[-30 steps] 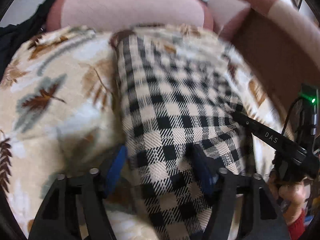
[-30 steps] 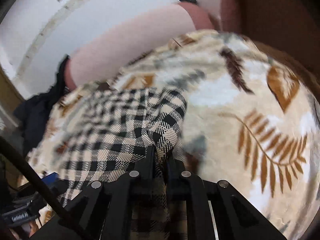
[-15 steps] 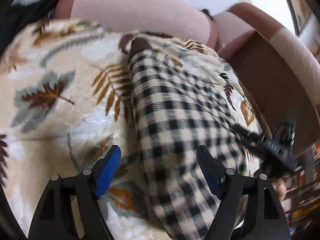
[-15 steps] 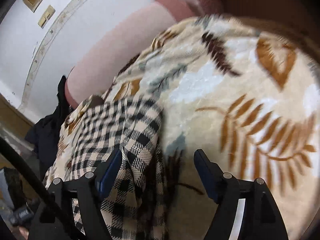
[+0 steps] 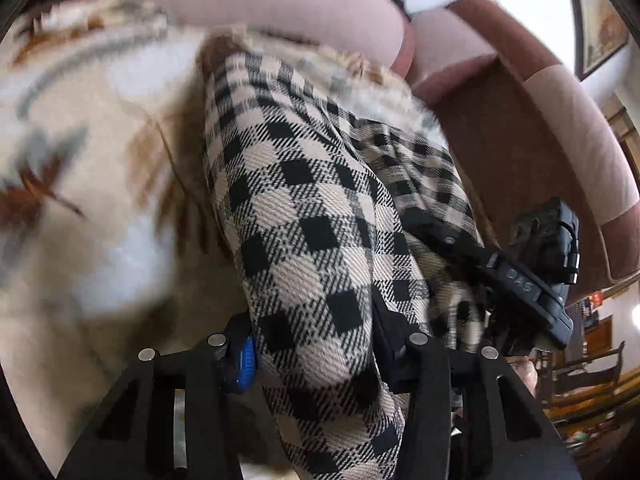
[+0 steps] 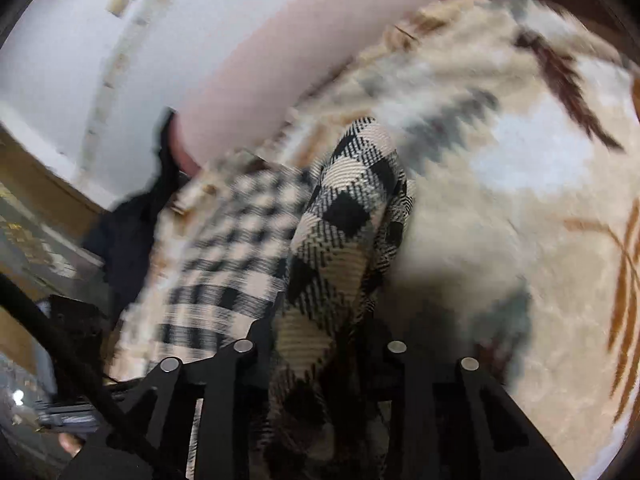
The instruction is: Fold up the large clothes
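A black-and-beige checked garment (image 5: 304, 216) lies in a long narrow fold on a cream leaf-print blanket (image 5: 100, 184) over a sofa. My left gripper (image 5: 316, 356) is shut on a thick bunch of the checked cloth, which bulges between its fingers. My right gripper (image 6: 320, 340) is shut on the other near end of the garment (image 6: 344, 224), the cloth rising in a ridge ahead of it. The right gripper's body shows in the left wrist view (image 5: 524, 280) at the right.
Pink sofa back cushions (image 5: 260, 4) and a brown armrest (image 5: 540, 152) stand behind and to the right. Dark clothing (image 6: 136, 232) lies at the blanket's left end. White wall (image 6: 100, 60) behind. Furniture and clutter show at the far right (image 5: 592, 380).
Half a second ago both grippers were open over the garment. Now both have closed on the checked cloth, which is bunched up between the fingers.
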`<action>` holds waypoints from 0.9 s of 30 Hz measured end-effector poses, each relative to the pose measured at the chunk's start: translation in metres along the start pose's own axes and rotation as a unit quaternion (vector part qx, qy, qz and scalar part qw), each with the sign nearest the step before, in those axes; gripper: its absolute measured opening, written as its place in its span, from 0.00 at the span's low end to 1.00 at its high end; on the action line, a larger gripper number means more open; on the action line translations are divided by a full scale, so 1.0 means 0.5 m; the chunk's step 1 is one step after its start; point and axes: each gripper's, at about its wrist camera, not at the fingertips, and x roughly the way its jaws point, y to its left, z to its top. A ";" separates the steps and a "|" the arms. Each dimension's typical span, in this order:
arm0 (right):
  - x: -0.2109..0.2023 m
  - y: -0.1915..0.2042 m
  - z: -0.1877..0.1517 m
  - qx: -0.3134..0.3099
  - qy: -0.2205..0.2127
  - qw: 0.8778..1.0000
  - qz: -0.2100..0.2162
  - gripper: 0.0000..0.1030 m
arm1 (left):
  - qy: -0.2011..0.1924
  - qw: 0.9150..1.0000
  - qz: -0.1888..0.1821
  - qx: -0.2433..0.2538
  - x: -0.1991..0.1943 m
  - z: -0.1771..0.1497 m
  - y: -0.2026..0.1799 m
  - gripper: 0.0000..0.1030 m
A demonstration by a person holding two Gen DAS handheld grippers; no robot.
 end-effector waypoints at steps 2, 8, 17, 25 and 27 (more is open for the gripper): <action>-0.018 0.031 0.017 -0.005 -0.027 0.999 0.029 0.29 | -0.026 1.000 0.006 0.015 -0.043 0.018 -0.006 0.44; 0.043 0.054 0.022 -0.026 -0.018 0.997 -0.070 0.47 | 0.009 0.991 0.135 0.002 -0.006 0.016 0.041 0.56; -0.026 0.113 -0.026 -0.113 -0.021 0.987 -0.117 0.54 | -0.050 0.988 0.148 -0.012 -0.105 -0.087 0.062 0.62; -0.070 0.130 -0.154 -0.142 0.066 0.979 -0.127 0.54 | -0.030 0.986 0.162 0.028 -0.082 -0.172 0.050 0.45; -0.043 0.114 -0.195 -0.140 0.105 0.977 -0.122 0.37 | -0.016 0.986 0.165 0.028 -0.057 -0.191 0.048 0.38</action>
